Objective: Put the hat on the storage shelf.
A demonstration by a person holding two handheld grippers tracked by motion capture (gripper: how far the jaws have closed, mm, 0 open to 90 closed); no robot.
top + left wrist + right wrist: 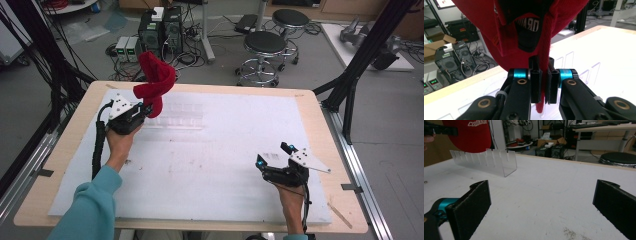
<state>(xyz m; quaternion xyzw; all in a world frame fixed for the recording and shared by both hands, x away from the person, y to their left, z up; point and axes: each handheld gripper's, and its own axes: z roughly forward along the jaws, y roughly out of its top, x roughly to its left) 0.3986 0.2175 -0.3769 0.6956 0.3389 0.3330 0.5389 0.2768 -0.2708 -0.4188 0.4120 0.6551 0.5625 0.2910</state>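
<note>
Teal sleeve (87, 210) (black tools (135, 114))

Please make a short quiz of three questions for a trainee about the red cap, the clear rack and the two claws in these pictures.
1. True or false: the left claw is shut on the red cap.
2. Where is the clear slotted rack? A) standing on the white mat B) held in the right claw C) on the stool
3. Fill in: the right claw's jaws are ____ and hold nothing.

Key: 1 true; 2 A; 3 open.
</note>
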